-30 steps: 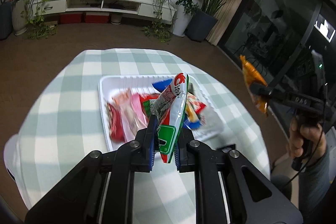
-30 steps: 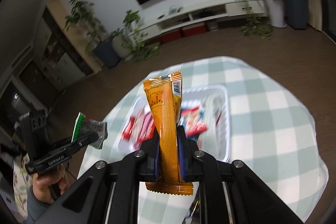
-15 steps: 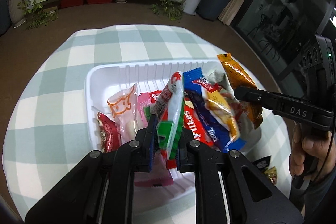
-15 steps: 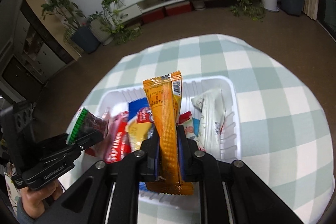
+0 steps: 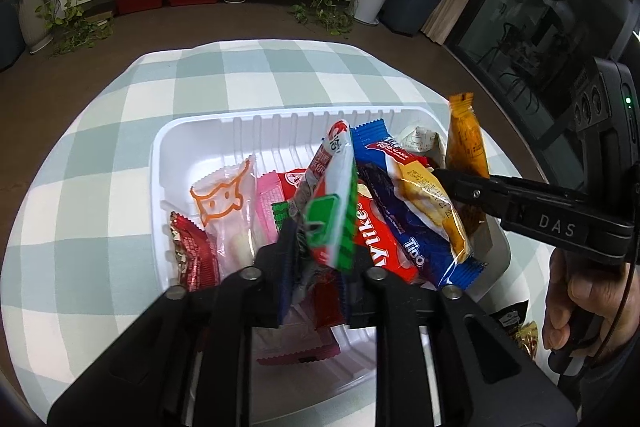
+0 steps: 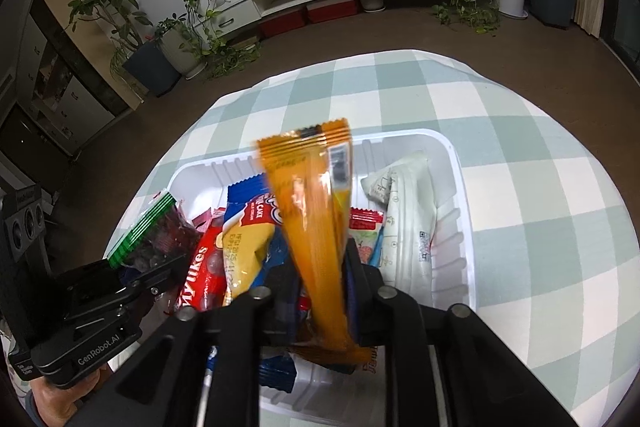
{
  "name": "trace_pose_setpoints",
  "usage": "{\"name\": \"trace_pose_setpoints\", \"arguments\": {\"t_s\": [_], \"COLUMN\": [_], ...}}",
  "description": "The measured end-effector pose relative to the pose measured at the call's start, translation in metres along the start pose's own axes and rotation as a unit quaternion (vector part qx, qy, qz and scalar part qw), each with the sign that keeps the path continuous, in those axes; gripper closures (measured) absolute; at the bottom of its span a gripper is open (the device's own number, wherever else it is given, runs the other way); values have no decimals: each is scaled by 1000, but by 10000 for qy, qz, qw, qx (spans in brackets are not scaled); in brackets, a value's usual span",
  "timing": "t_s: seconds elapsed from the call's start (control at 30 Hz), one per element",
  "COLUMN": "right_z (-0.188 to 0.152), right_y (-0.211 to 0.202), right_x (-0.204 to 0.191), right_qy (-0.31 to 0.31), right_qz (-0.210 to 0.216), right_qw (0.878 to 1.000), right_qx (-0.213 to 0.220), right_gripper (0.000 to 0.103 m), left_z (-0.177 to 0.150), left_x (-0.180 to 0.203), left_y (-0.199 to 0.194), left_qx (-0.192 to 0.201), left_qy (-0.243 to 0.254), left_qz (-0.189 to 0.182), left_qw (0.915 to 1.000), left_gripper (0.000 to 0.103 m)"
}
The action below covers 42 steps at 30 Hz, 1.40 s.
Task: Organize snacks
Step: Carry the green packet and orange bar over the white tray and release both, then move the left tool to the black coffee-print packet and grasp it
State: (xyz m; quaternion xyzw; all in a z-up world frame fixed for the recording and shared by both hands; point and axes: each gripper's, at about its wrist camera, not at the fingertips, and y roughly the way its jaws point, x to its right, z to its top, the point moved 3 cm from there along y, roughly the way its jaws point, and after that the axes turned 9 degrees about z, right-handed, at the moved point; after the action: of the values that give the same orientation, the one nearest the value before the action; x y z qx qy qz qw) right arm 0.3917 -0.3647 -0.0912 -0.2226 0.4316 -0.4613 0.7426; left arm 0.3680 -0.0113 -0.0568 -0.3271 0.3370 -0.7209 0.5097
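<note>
A white plastic tray (image 5: pixel 208 131) (image 6: pixel 460 187) on the checked tablecloth holds several snack packets. My left gripper (image 5: pixel 316 259) stands over the tray's near side with its fingers spread; a green, red and white packet (image 5: pixel 334 203) leans tilted and blurred between them. My right gripper (image 6: pixel 320 283) is over the tray too, its fingers apart, and an orange packet (image 6: pixel 316 211) tilts blurred between them. The orange packet also shows in the left wrist view (image 5: pixel 466 143), at the tray's right end.
In the tray lie a blue Tibo packet (image 5: pixel 408 203), a red packet (image 5: pixel 374 231), a pink packet (image 5: pixel 268 199), a clear one with an orange cat (image 5: pixel 222 203) and a white packet (image 6: pixel 408 219). Small dark packets (image 5: pixel 508 319) lie on the cloth right of the tray.
Both grippers have come down over the tray and their fingers have spread. The two packets now tilt loosely between the fingers.
</note>
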Motion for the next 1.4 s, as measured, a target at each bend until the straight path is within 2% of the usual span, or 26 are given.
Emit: {"name": "trace_pose_setpoints", "arguments": {"t_s": [0.1, 0.23, 0.5, 0.53, 0.63, 0.67, 0.77, 0.83, 0.9, 0.97, 1.03, 1.2, 1.3, 1.4], "right_z": [-1, -2, -1, -1, -1, -1, -3, -10, -26, -48, -73, -144, -188, -212], "right_y": [0, -2, -6, -8, -21, -28, -55, -76, -101, -123, -141, -171, -175, -176], "right_x": [0, 0, 2, 2, 2, 2, 1, 2, 8, 18, 29, 57, 68, 64], "right_qy": [-15, -17, 15, 21, 83, 108, 107, 96, 102, 152, 219, 657, 1086, 1180], "right_qz": [-37, -46, -45, -42, 9, 39, 102, 138, 160, 115, 32, -287, -382, -336], "right_qw": [10000, 10000, 10000, 9999, 9997, 9994, 9982, 9970, 9952, 9941, 9932, 9897, 9858, 9837], "right_qx": [4, 8, 68, 94, 231, 314, 578, 756, 958, 1071, 1140, 1238, 1224, 1314], "right_gripper": [66, 64, 64, 63, 50, 43, 33, 27, 19, 15, 14, 14, 14, 14], "left_z": [0, 0, -4, -4, -7, -8, -16, -27, -39, -56, -73, -114, -134, -150], "left_x": [-1, 0, 4, 5, 7, 8, 12, 18, 25, 37, 51, 102, 138, 165], "left_y": [-4, -11, -18, -19, -31, -36, -57, -74, -86, -96, -103, -111, -99, -84], "left_qx": [22, 87, 157, 171, 339, 409, 635, 792, 860, 932, 955, 823, 490, 120], "left_qy": [2, 15, -6, -8, -16, -22, -81, -87, -45, 93, 223, 514, 742, 815], "left_qz": [30, 65, 30, 34, 47, 60, 50, 121, 140, 131, 172, -23, -14, 97], "left_qw": [10000, 9999, 9999, 9998, 9994, 9991, 9979, 9968, 9962, 9955, 9950, 9953, 9960, 9966], "left_gripper": [61, 51, 51, 48, 38, 36, 21, 6, 0, 0, 0, 0, 0, 0]}}
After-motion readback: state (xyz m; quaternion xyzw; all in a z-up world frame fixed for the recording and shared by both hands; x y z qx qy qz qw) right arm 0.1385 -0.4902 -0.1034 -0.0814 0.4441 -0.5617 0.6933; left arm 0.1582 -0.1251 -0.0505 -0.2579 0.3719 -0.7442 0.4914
